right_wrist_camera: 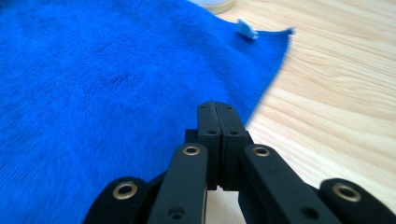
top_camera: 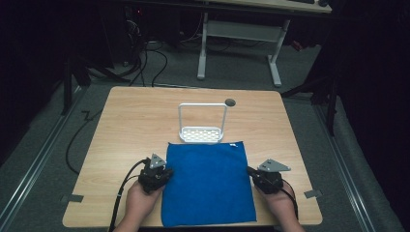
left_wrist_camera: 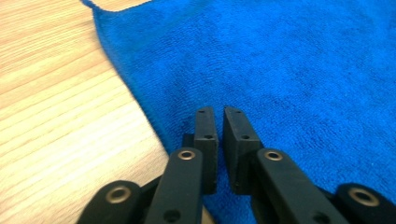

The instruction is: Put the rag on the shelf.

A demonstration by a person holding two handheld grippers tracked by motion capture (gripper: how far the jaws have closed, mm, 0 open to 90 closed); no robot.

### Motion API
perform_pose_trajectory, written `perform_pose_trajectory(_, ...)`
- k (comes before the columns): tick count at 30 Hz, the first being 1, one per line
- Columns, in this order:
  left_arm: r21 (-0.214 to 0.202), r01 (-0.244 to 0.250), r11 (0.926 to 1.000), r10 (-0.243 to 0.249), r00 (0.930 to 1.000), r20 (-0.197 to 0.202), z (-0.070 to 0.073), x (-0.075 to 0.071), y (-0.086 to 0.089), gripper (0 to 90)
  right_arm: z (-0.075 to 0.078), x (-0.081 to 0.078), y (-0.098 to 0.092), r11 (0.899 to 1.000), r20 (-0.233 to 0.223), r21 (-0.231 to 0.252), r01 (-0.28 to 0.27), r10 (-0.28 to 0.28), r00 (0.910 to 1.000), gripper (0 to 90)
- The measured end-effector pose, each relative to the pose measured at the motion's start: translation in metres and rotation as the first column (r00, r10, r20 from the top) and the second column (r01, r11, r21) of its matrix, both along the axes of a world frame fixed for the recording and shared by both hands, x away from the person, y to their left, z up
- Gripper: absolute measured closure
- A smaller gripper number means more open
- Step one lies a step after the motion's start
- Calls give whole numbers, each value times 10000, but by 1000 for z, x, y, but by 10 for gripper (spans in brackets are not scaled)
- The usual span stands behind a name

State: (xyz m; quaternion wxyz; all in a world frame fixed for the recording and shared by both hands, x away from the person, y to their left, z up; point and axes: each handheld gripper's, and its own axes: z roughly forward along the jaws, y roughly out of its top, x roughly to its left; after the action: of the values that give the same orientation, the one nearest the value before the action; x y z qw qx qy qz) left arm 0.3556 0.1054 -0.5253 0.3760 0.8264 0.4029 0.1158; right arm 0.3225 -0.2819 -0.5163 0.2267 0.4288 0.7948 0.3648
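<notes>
I've got a blue cloth (top_camera: 208, 182) flat on the table (top_camera: 125, 125), spread btw my two hands. Its long axis runs from my edge of the table away twd the white rack (top_camera: 202, 126), which stands just past the far edge, nearly touching it.

Left gripper (top_camera: 167, 174) sits at the cloth's left edge, abt halfway along, tips pointing inward over the fabric. In the left gripper view (left_wrist_camera: 219, 112) the jaws are a small slit apart, nothing btw them; they hang over the blue w/ the edge running diagonally just to their left.

Right gripper (top_camera: 251, 171) mirrors it at the right edge, also abt mid-length. In the right gripper view (right_wrist_camera: 217, 106) the jaws are pressed together, empty, tips right above the cloth's edge where blue meets wood. A small white tag (right_wrist_camera: 246, 29) shows at the far corner.

So: cloth lies inward of both grippers, left one to its left, right one to its right, each equally near its own side. Neither is at a corner. My guess is the next move is a grab on the side edges or a slide up to the corners for a fold. For that both pairs need to open wider first, the right esp.
</notes>
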Motion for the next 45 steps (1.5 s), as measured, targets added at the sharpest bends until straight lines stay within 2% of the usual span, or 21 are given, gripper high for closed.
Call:
perform_pose_trajectory(2, 27, 100, 9999, -101, 9999, 112, 1, -3, -3, 817, -2, 8, 8, 9997, -29, -241, -32, 32, 10000, 900)
perform_pose_trajectory(4, 78, 203, 9998, -205, 9995, 242, 2, -4, -5, 807, -4, 15, 11, 9996, -102, -265, -52, 50, 9999, 900)
perform_pose_trajectory(7, 132, 387, 9992, -390, 9991, 169, 0, -4, -10, 793, -9, 25, 16, 9986, -228, -530, 49, -61, 9997, 900)
perform_pose_trajectory(10, 265, 478, 9985, -483, 9987, 189, -1, -3, -12, 794, -13, 28, 15, 9981, -371, -616, 97, -120, 9992, 900)
perform_pose_trajectory(17, 306, 607, 9977, -611, 9981, 113, 0, -6, -9, 797, -12, 14, 14, 9978, -375, -664, -2, -23, 9993, 900)
perform_pose_trajectory(24, 148, 741, 9971, -739, 9971, -156, 0, -13, 1, 807, -13, -2, 14, 9991, -559, -312, -295, 277, 9980, 900)
perform_pose_trajectory(29, -204, 771, 9968, -777, 9964, -344, -1, -20, 7, 807, -13, -5, 18, 9985, -526, -399, -365, 343, 9980, 900)
perform_pose_trajectory(34, -233, 824, 9963, -833, 9958, -375, -1, -24, 9, 807, -13, -5, 18, 9984, -496, -376, -424, 405, 9979, 900)
perform_pose_trajectory(37, -229, 843, 9962, -849, 9959, -300, -1, -24, 8, 807, -13, -5, 18, 9983, -487, -405, -424, 404, 9980, 889)
perform_pose_trajectory(39, -189, 916, 9956, -917, 9958, -56, -2, -25, 8, 792, -12, -7, 19, 9979, -259, -468, -448, 436, 9987, 848)
perform_pose_trajectory(41, -206, 719, 9972, -715, 9973, 192, -3, -25, 8, 736, -10, -8, 20, 9980, -12, -486, -413, 413, 9991, 818)
perform_pose_trajectory(45, -418, 420, 9982, -392, 9969, 676, 1, -24, 10, 708, -7, -9, 18, 9991, 407, -343, -234, 248, 9989, 762)
